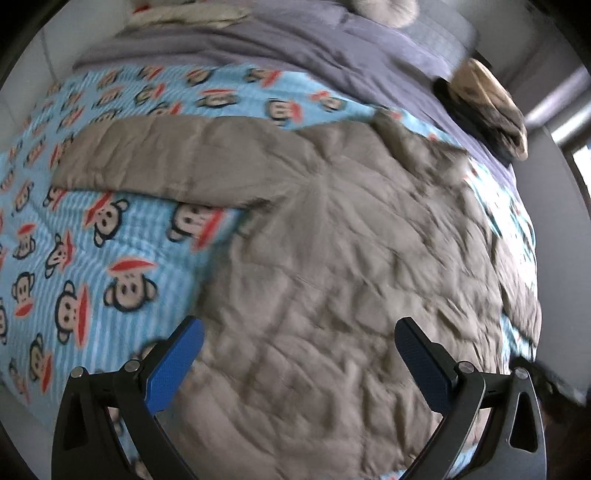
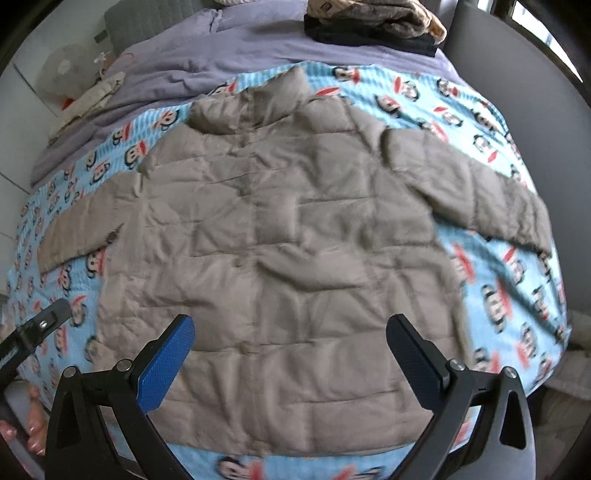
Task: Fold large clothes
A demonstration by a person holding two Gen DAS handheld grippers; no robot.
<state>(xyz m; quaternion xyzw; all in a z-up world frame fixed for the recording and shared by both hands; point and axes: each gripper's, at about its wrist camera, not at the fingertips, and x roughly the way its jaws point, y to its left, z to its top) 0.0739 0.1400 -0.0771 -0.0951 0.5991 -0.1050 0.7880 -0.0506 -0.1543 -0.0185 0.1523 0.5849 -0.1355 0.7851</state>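
A beige quilted puffer jacket [image 2: 280,236] lies flat and face up on a blue monkey-print blanket [image 2: 509,280], collar at the far end and both sleeves spread out to the sides. In the left wrist view the jacket [image 1: 332,266] fills the middle and right, with one sleeve [image 1: 155,158] stretched to the left. My left gripper [image 1: 299,336] is open and empty above the jacket's body near its left side. My right gripper [image 2: 290,332] is open and empty above the lower middle of the jacket. Part of the left gripper [image 2: 40,325] shows at the left edge of the right wrist view.
A purple duvet [image 2: 207,62] covers the far half of the bed. A stack of folded clothes [image 2: 373,18] sits at the far right on it. Light-coloured items [image 2: 96,96] lie at the far left. A grey wall [image 2: 517,55] runs along the bed's right side.
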